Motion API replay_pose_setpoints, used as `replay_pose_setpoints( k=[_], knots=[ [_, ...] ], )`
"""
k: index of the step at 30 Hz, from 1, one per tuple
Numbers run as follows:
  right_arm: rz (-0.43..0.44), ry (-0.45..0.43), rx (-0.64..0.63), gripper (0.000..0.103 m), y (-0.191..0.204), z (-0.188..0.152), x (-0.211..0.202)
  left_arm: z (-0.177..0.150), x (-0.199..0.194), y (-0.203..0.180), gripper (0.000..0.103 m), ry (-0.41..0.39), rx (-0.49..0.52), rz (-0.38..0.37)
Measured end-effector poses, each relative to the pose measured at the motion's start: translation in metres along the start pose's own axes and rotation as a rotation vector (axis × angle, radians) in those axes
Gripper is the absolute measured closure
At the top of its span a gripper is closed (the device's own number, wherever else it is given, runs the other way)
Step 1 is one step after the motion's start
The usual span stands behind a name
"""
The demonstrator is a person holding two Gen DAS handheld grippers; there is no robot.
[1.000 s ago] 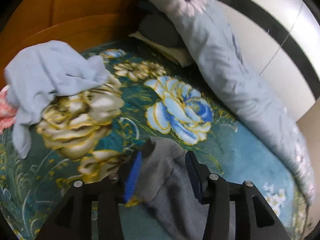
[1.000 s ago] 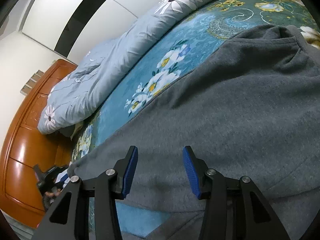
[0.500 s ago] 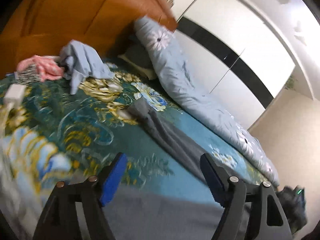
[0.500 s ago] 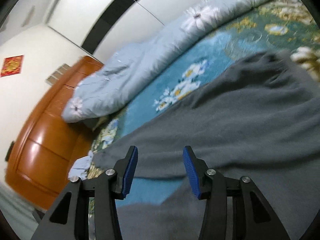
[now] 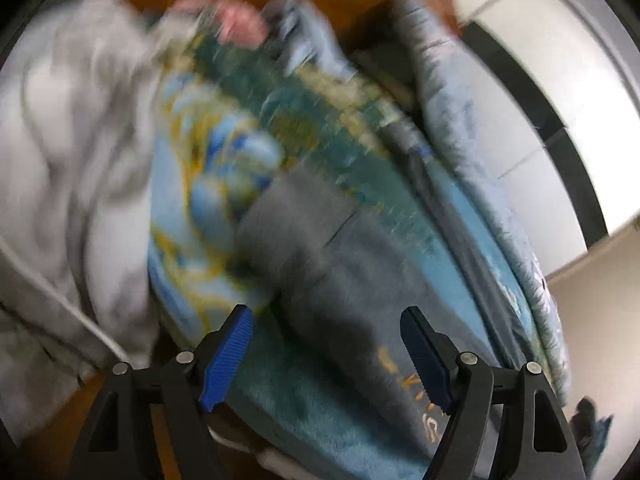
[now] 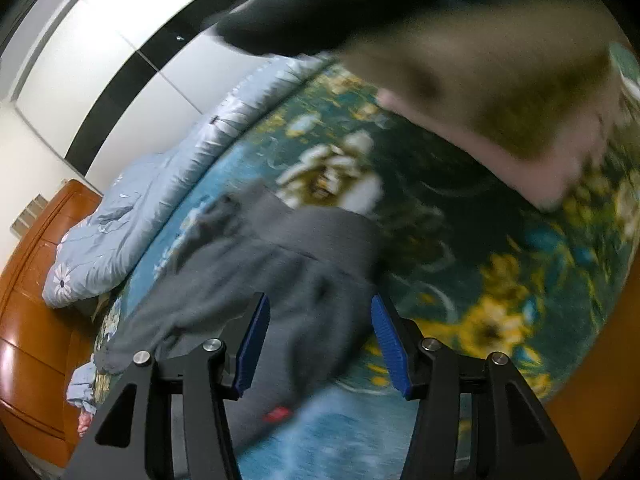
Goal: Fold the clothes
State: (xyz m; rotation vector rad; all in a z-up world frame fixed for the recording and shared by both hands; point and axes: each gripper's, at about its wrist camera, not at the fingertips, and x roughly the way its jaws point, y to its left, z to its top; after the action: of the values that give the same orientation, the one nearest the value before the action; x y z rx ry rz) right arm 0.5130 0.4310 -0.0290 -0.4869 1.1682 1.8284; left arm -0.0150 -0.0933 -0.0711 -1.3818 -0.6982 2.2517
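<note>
A grey garment (image 5: pixel 320 264) lies spread on the teal floral bedspread (image 5: pixel 320 144); it carries yellow lettering near its close edge. My left gripper (image 5: pixel 326 356) is open and empty, held above the garment's near part. In the right wrist view the same grey garment (image 6: pixel 256 264) lies ahead with a small red label (image 6: pixel 278 414). My right gripper (image 6: pixel 318 344) is open and empty just above it. Both views are motion-blurred.
A pale grey garment (image 5: pixel 68 184) fills the left. A light blue floral duvet (image 5: pixel 472 120) runs along the bed's far side, also in the right wrist view (image 6: pixel 136 216). Pink and light blue clothes (image 5: pixel 256 20) lie by the wooden headboard (image 6: pixel 28 312). A blurred arm (image 6: pixel 500 100) crosses overhead.
My left gripper let go of the grey garment's cuff, opened wide and swung back to the garment's near edge. My right gripper pulled back and up. An arm came into the right view.
</note>
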Motion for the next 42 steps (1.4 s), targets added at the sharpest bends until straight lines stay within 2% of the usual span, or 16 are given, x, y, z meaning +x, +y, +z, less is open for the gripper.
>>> replay_pose_setpoints(
  k=[4,9,12,13,14,15,16,17,19,21,24,25,28,32,37,42],
  knots=[
    [0.054,0.064,0.042,0.049,-0.016,-0.006,0.024,0.0,0.001,0.0,0.024,-0.012,-0.023,-0.012],
    [0.132,0.098,0.05,0.048,-0.007,-0.014,0.049,0.001,0.007,-0.001,0.025,-0.016,-0.031,-0.048],
    [0.191,0.117,0.067,0.048,0.0,-0.017,0.06,0.004,0.005,0.005,0.028,-0.032,-0.079,-0.086],
    [0.224,0.129,0.07,0.048,0.003,-0.018,0.063,0.004,0.005,0.007,0.042,-0.036,-0.093,-0.106],
    [0.259,0.147,0.078,0.048,0.008,-0.02,0.07,0.004,0.006,0.01,0.059,-0.036,-0.11,-0.113],
    [0.294,0.165,0.086,0.048,0.013,-0.022,0.077,0.004,0.008,0.013,0.067,-0.029,-0.132,-0.104],
    [0.313,0.178,0.093,0.048,0.017,-0.025,0.083,0.003,0.009,0.018,0.081,-0.025,-0.155,-0.097],
    [0.319,0.178,0.096,0.048,0.022,-0.027,0.087,0.003,0.01,0.022,0.087,-0.025,-0.177,-0.101],
    [0.329,0.167,0.092,0.049,0.031,-0.028,0.093,0.002,0.009,0.028,0.093,-0.035,-0.206,-0.129],
    [0.344,0.157,0.094,0.06,0.041,-0.027,0.098,0.005,0.004,0.024,0.094,-0.056,-0.178,-0.142],
    [0.344,0.117,0.066,0.09,0.054,-0.02,0.096,0.015,-0.011,0.006,0.095,-0.102,-0.101,-0.172],
    [0.347,0.1,0.046,0.093,0.059,-0.018,0.09,0.019,-0.021,-0.002,0.095,-0.131,-0.077,-0.199],
    [0.389,0.049,-0.041,0.094,0.084,-0.021,0.058,0.031,-0.055,-0.017,0.095,-0.211,-0.009,-0.256],
    [0.443,0.037,-0.085,0.094,0.102,-0.038,0.039,0.034,-0.07,-0.006,0.095,-0.219,-0.002,-0.221],
    [0.46,0.074,-0.059,0.094,0.116,-0.045,0.055,0.035,-0.056,0.009,0.095,-0.169,-0.052,-0.186],
    [0.51,0.041,-0.093,0.094,0.132,-0.013,0.05,0.075,-0.036,-0.041,0.095,-0.189,0.01,-0.186]
  ],
)
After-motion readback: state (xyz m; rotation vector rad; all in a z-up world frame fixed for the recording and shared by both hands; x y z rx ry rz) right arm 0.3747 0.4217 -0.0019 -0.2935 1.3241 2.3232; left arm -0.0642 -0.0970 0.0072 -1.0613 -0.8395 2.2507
